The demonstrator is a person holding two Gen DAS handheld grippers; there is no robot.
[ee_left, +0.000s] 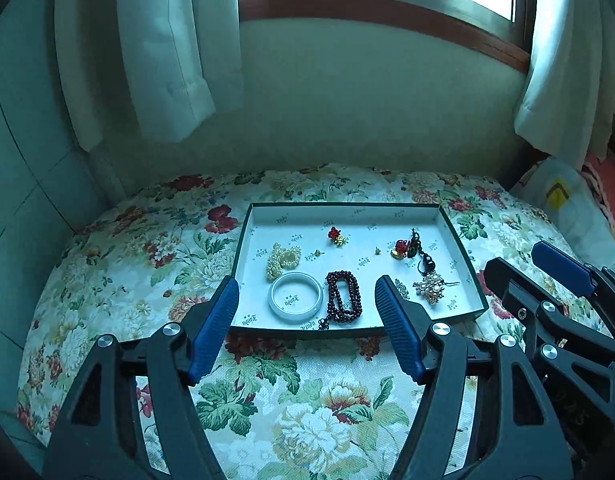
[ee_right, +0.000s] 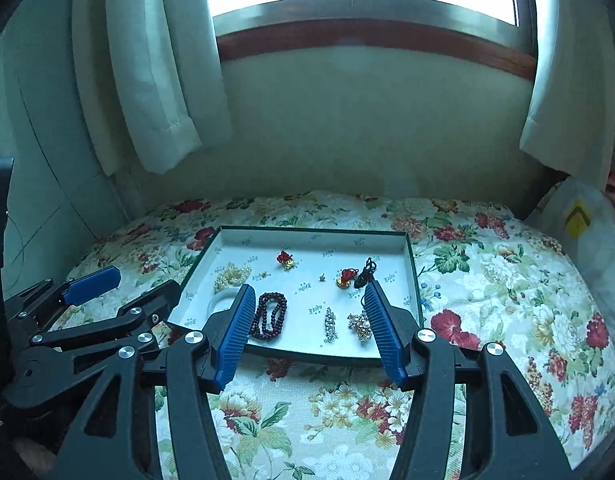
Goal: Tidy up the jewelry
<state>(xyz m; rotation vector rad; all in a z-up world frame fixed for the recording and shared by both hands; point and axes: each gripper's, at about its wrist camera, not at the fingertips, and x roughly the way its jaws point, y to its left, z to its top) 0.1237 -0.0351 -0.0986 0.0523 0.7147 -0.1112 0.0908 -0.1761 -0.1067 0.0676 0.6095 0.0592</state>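
Note:
A shallow white-lined box (ee_left: pixel 463 258) (ee_right: pixel 414 280) with a dark green rim lies on the floral cloth. Inside it lie a pearl strand (ee_left: pixel 282 262) (ee_right: pixel 229 274), a pale bangle (ee_left: pixel 296 298) (ee_right: pixel 223 299), a dark red bead string (ee_left: pixel 343 300) (ee_right: pixel 269 316), two red-and-gold charms (ee_left: pixel 336 236) (ee_right: pixel 285 260), a black corded pendant (ee_left: pixel 421 252) (ee_right: pixel 365 274), a pearl brooch (ee_left: pixel 429 287) (ee_right: pixel 359 324) and a rhinestone clip (ee_right: pixel 330 322). My left gripper (ee_left: pixel 307 290) hovers open before the box's near edge, nothing between its blue pads. My right gripper (ee_right: pixel 309 294) is likewise open and holds nothing.
The floral cloth (ee_left: pixel 307 400) covers a rounded surface under a window with pale curtains (ee_left: pixel 163 52). A white bag (ee_left: pixel 563 200) (ee_right: pixel 583 220) with a yellow mark lies at the far right. Each gripper shows at the side of the other's view (ee_left: pixel 563 264) (ee_right: pixel 91 282).

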